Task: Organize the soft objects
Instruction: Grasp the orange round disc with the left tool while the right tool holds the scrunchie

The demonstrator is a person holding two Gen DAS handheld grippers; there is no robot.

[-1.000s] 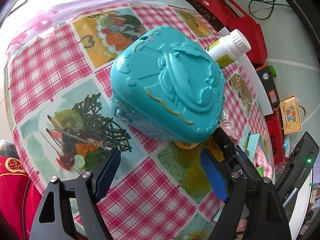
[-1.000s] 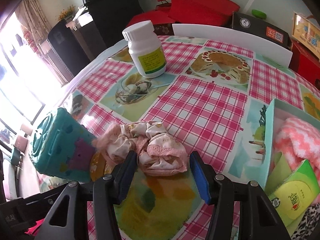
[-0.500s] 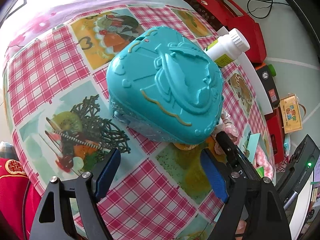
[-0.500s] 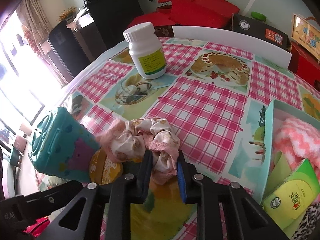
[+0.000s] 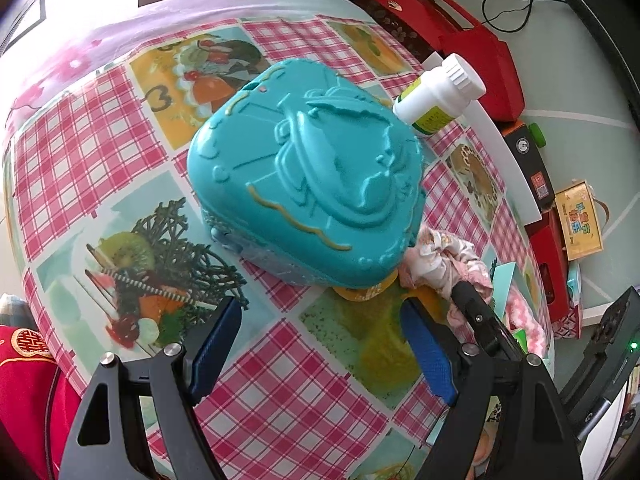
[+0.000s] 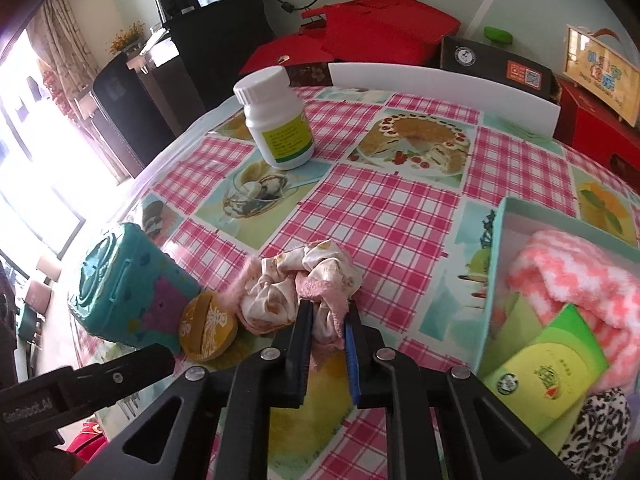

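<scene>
Hovering over the checked desk (image 5: 280, 400), the left tool (image 5: 320, 344) stood wide open and empty, the crumpled pink-and-cream fabric scrunchie (image 5: 444, 260) just beyond its right finger. Seen from the right wrist, the right tool (image 6: 326, 320) was clamped on the scrunchie's (image 6: 304, 280) near edge, beside the teal plastic case (image 6: 128, 280).

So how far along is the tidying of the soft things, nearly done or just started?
Partly done, it seems. A fluffy pink sock already lies in the open box, with a leopard-print piece at its near edge. In hand: the right gripper is shut on the pink scrunchie, which looks barely off the tablecloth. Left: moving it, probably to the box. The left gripper is open, holding nothing.
</scene>
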